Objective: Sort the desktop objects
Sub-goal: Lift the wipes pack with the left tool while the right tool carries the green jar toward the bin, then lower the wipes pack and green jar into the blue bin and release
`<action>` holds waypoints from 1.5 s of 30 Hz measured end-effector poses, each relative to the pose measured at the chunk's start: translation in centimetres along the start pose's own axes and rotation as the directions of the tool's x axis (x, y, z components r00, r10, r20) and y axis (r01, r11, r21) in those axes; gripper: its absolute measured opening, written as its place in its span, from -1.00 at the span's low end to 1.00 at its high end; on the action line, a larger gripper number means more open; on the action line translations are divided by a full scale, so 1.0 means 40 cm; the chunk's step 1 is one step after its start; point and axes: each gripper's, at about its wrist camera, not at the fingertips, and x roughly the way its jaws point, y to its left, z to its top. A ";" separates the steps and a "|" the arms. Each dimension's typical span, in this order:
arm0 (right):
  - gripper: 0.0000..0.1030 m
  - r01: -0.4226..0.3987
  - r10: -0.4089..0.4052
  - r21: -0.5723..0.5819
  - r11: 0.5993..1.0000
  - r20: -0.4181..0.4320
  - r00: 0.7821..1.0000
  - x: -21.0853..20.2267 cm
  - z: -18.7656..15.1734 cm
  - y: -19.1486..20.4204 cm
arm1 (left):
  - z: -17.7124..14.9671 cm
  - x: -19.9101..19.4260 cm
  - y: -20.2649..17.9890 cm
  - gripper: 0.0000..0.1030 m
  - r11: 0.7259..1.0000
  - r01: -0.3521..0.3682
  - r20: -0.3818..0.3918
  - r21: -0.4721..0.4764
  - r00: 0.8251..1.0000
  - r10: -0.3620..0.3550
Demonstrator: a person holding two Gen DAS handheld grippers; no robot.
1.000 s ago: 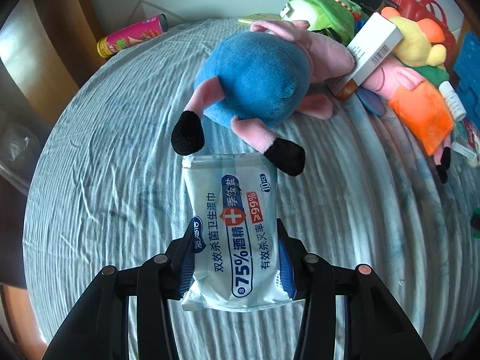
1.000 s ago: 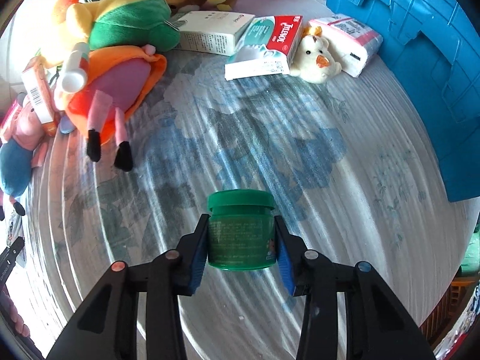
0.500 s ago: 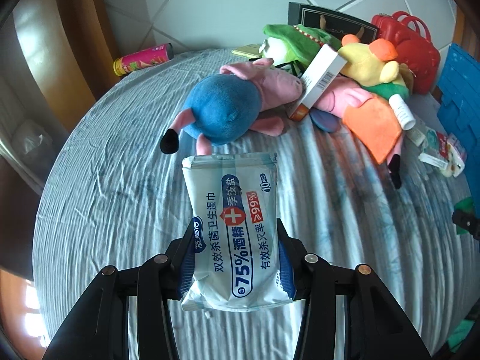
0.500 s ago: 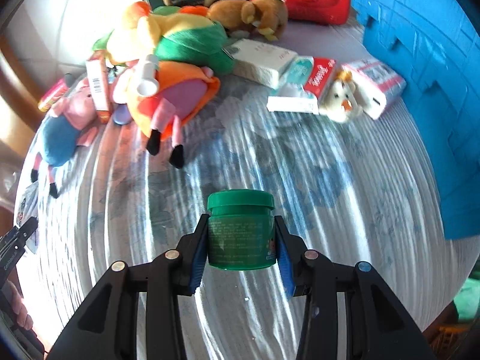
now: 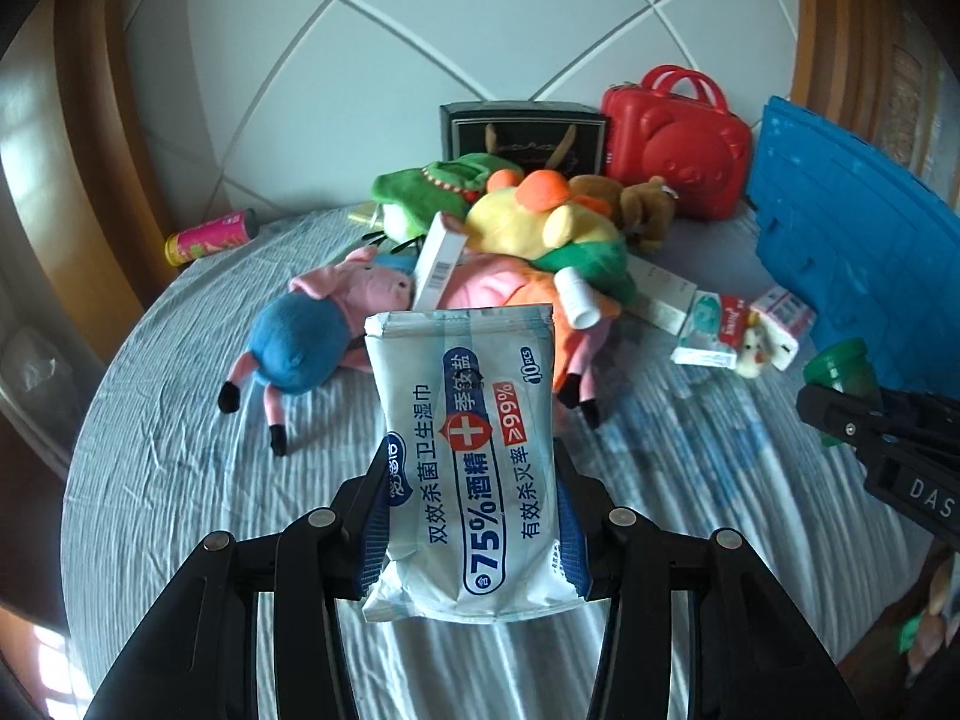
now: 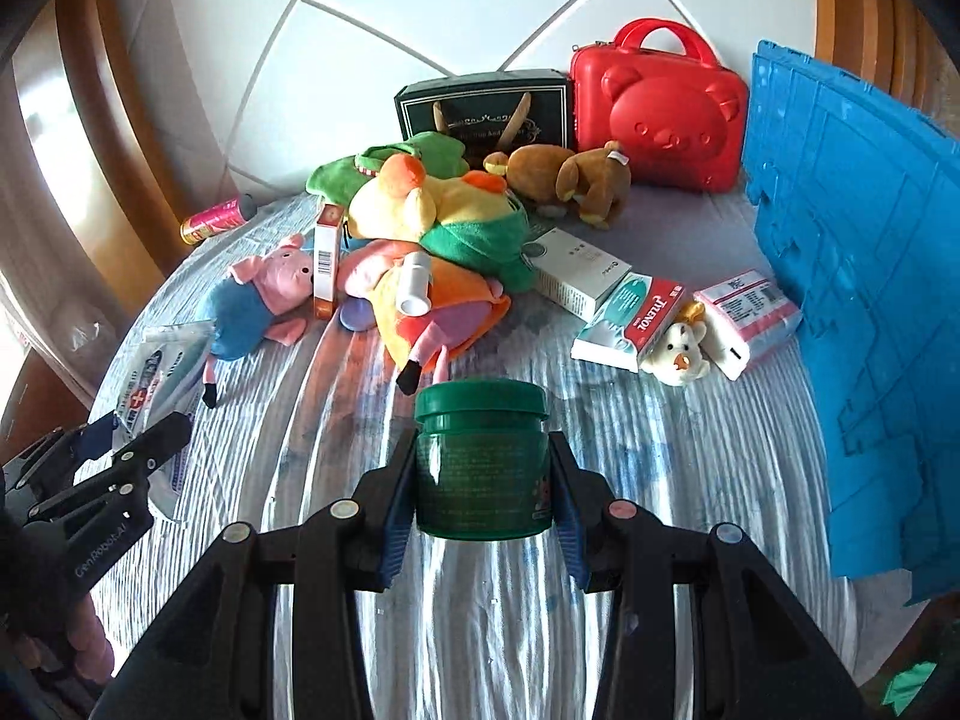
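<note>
Left gripper clamps a wipes pack by its sides; right gripper — a green jar.

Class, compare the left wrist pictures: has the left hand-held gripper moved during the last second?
Yes. The left hand-held gripper, shut on the wipes pack, has drawn back from the blue pig plush, which now looks smaller and farther.

Right gripper clamps green jar — toys heaped beyond.
</note>
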 end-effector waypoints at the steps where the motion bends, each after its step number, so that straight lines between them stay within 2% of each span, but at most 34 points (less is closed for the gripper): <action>1: -0.22 0.009 -0.009 -0.002 1.000 0.008 1.000 -0.016 0.001 0.002 | 0.003 -0.009 -0.015 -0.12 1.000 0.016 0.007 0.012 1.000 -0.017; 12: -0.22 0.110 -0.114 0.035 0.993 0.137 0.984 -0.219 0.016 -0.031 | 0.048 -0.116 -0.172 -0.13 0.987 0.126 0.092 0.101 0.987 -0.135; 18: -0.22 0.127 -0.139 0.064 0.990 0.235 0.962 -0.331 0.048 -0.137 | 0.101 -0.183 -0.299 -0.13 0.982 0.143 0.173 0.126 0.971 -0.164; 23: -0.22 0.143 -0.159 0.073 0.987 0.319 0.934 -0.434 0.074 -0.260 | 0.153 -0.235 -0.471 -0.13 0.976 0.168 0.241 0.140 0.950 -0.198; 28: -0.22 0.170 -0.185 0.073 0.983 0.401 0.897 -0.562 0.098 -0.438 | 0.213 -0.284 -0.695 -0.13 0.967 0.204 0.310 0.152 0.919 -0.243; 30: -0.22 0.196 -0.214 0.088 0.977 0.436 0.874 -0.604 0.097 -0.524 | 0.232 -0.303 -0.787 -0.13 0.965 0.210 0.337 0.157 0.907 -0.252; 32: -0.22 0.216 -0.242 0.108 0.970 0.463 0.853 -0.641 0.095 -0.613 | 0.247 -0.319 -0.872 -0.13 0.959 0.230 0.350 0.164 0.895 -0.275; 34: -0.22 0.239 -0.272 0.129 0.962 0.469 0.840 -0.670 0.095 -0.707 | 0.260 -0.332 -0.954 -0.13 0.954 0.240 0.353 0.178 0.890 -0.289; 38: -0.22 0.263 -0.317 0.180 0.948 0.470 0.823 -0.715 0.090 -0.876 | 0.285 -0.344 -1.095 -0.13 0.943 0.259 0.328 0.208 0.890 -0.317; 40: -0.22 0.263 -0.330 0.205 0.943 0.462 0.823 -0.728 0.082 -0.951 | 0.292 -0.340 -1.155 -0.13 0.939 0.259 0.316 0.225 0.893 -0.322; 45: -0.22 0.267 -0.350 0.246 0.932 0.416 0.839 -0.713 0.059 -1.099 | 0.293 -0.302 -1.288 -0.13 0.928 0.259 0.230 0.268 0.918 -0.323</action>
